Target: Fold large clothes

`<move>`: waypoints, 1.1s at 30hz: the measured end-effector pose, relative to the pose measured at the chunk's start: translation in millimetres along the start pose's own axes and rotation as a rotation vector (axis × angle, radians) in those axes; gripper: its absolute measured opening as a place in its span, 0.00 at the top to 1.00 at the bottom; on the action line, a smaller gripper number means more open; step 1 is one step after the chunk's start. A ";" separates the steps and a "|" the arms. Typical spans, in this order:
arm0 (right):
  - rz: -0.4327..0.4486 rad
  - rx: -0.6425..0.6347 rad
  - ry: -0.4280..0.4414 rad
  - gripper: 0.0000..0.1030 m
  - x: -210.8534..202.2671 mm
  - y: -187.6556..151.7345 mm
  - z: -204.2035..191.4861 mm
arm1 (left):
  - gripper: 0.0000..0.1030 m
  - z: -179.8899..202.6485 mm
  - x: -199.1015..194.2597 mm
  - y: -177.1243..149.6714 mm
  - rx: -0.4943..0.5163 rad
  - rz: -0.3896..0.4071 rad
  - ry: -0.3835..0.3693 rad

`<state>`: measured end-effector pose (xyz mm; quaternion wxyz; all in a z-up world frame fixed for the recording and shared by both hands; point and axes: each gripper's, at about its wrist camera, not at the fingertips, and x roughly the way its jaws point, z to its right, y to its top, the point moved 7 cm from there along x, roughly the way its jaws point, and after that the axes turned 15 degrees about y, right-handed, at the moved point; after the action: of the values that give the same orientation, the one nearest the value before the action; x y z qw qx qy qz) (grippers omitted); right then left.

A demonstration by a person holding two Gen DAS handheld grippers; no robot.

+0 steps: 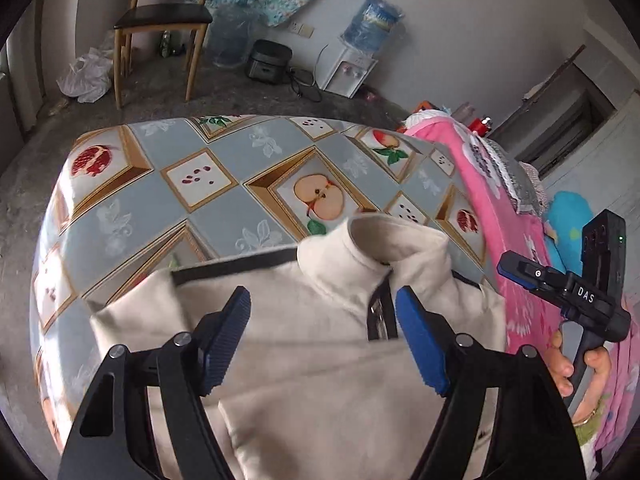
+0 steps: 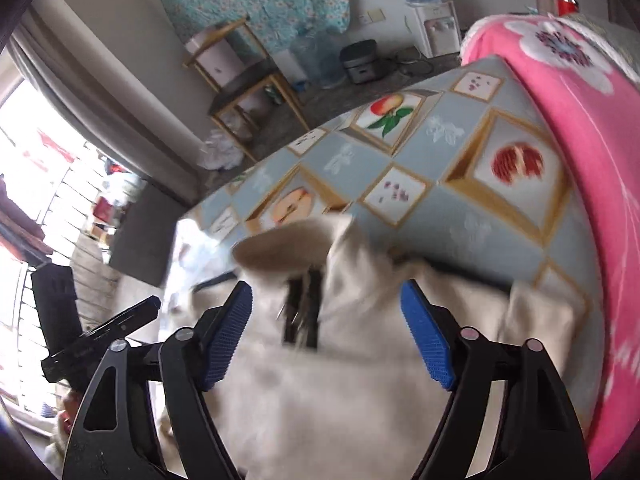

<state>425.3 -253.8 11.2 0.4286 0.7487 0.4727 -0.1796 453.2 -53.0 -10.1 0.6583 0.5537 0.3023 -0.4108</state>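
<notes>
A cream sweatshirt (image 1: 320, 344) with a stand-up collar and a short dark zipper lies on the near part of the surface (image 1: 224, 216), its collar end pointing away toward the far edge. A dark band runs along its left shoulder line, and one folded layer of the fabric lies across the lower body. In the right wrist view the same garment (image 2: 320, 380) appears blurred, the collar raised a little above the cloth around it.

The left gripper (image 1: 324, 340) hovers over the chest of the garment with its blue-padded fingers (image 1: 226, 340) spread wide apart, holding nothing. The right gripper (image 2: 326, 336) hangs over the collar and zipper area, its fingers (image 2: 426, 336) likewise spread wide and empty. In the left wrist view the right gripper's body shows at the right edge, held by a hand (image 1: 576, 364) just beside the garment's right shoulder.

The surface carries a grey-blue cloth printed with framed fruit pictures: apple halves, pomegranates, seeds. A pink flowered blanket (image 1: 516, 240) lies along its right side, touching the cloth's edge. Beyond the surface, on the floor, stand a wooden chair (image 1: 160, 28), a water dispenser (image 1: 356, 64) with a blue bottle, and a dark rice cooker (image 1: 268, 62).
</notes>
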 end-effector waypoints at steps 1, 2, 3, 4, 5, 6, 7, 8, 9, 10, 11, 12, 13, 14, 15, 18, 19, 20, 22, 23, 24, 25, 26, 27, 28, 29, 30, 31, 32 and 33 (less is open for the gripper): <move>-0.021 -0.012 -0.035 0.31 14.7 11.6 4.5 | 0.29 3.6 13.1 8.1 -0.007 -0.008 0.008; -0.036 -0.010 -0.059 0.31 26.8 21.0 10.6 | 0.29 8.3 28.2 17.1 -0.019 -0.024 0.002; -0.053 -0.004 -0.070 0.32 36.7 26.6 16.0 | 0.29 10.9 39.9 23.6 -0.028 -0.041 -0.002; -0.070 0.007 -0.072 0.36 47.3 31.4 21.5 | 0.29 15.0 52.8 29.5 -0.037 -0.064 -0.010; -0.086 0.021 -0.071 0.41 56.2 34.7 27.6 | 0.29 18.6 63.6 34.5 -0.048 -0.078 -0.017; -0.103 0.032 -0.079 0.46 63.7 35.2 32.9 | 0.31 21.5 71.3 38.9 -0.055 -0.076 -0.015; -0.122 0.038 -0.081 0.58 70.0 33.9 37.8 | 0.40 23.2 76.8 41.7 -0.050 -0.071 -0.016; -0.145 0.036 -0.067 0.75 74.9 30.4 39.9 | 0.46 27.7 81.4 42.0 -0.037 -0.071 -0.021; -0.163 0.030 -0.042 0.82 77.1 25.3 39.3 | 0.59 33.0 84.7 40.1 -0.014 -0.077 -0.032; -0.171 0.018 -0.017 0.85 76.7 21.3 36.7 | 0.75 37.9 85.1 37.2 0.014 -0.075 -0.047; -0.173 -0.008 -0.002 0.87 74.9 19.9 33.7 | 0.83 43.4 82.5 34.2 0.050 -0.061 -0.065; -0.174 -0.054 0.012 0.88 69.8 14.4 27.4 | 0.89 48.7 77.5 30.1 0.103 -0.037 -0.062; -0.177 -0.095 0.027 0.88 66.2 10.7 20.9 | 0.91 52.8 71.9 26.8 0.152 -0.014 -0.051; -0.186 -0.139 0.039 0.89 60.8 3.8 14.0 | 0.91 56.6 65.4 22.8 0.202 0.009 -0.047; -0.193 -0.188 0.040 0.89 56.7 -2.9 9.4 | 0.92 60.1 57.0 16.9 0.253 0.028 -0.050; -0.232 -0.339 0.024 0.89 44.1 -28.2 -1.8 | 0.92 62.2 39.5 -3.3 0.372 0.056 -0.048; -0.248 -0.377 0.016 0.89 42.7 -36.0 -3.3 | 0.92 61.5 36.4 -10.9 0.406 0.056 -0.041; -0.272 -0.414 0.010 0.90 41.2 -45.6 -3.9 | 0.92 60.3 34.4 -19.9 0.444 0.054 -0.030; -0.322 -0.462 -0.014 0.90 41.0 -62.9 -0.8 | 0.92 54.2 37.8 -39.0 0.504 0.029 0.017; -0.345 -0.483 -0.034 0.90 42.5 -70.4 2.7 | 0.92 49.8 42.1 -46.2 0.513 0.005 0.027; -0.366 -0.496 -0.043 0.90 45.0 -76.6 5.6 | 0.91 46.4 48.3 -54.4 0.510 -0.032 0.016; -0.376 -0.499 -0.049 0.90 46.3 -80.8 7.6 | 0.90 44.2 52.2 -59.0 0.501 -0.051 0.011; -0.384 -0.498 -0.060 0.90 50.1 -82.9 9.9 | 0.90 42.5 55.9 -62.4 0.495 -0.067 0.015; -0.391 -0.503 -0.074 0.90 55.3 -83.0 12.2 | 0.89 42.9 57.4 -64.6 0.491 -0.076 0.012; -0.393 -0.510 -0.091 0.90 59.4 -83.1 13.1 | 0.89 42.2 56.3 -64.6 0.481 -0.077 0.004; -0.398 -0.510 -0.105 0.90 62.6 -82.7 14.0 | 0.88 41.5 53.2 -63.9 0.466 -0.078 -0.011; -0.404 -0.509 -0.113 0.90 64.8 -82.9 15.6 | 0.87 40.7 50.0 -63.1 0.451 -0.080 -0.025; -0.410 -0.513 -0.121 0.90 67.3 -82.4 16.0 | 0.84 39.0 44.5 -62.6 0.434 -0.082 -0.048; -0.415 -0.521 -0.129 0.90 69.1 -82.5 16.5 | 0.82 36.7 38.0 -62.1 0.420 -0.077 -0.067; -0.421 -0.530 -0.136 0.90 70.5 -82.8 16.8 | 0.78 33.8 30.7 -61.1 0.410 -0.064 -0.077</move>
<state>390.7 -212.9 -85.0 0.5923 0.4834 0.6176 -0.1845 412.5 -95.3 -58.7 0.5296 0.6501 0.2043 -0.5051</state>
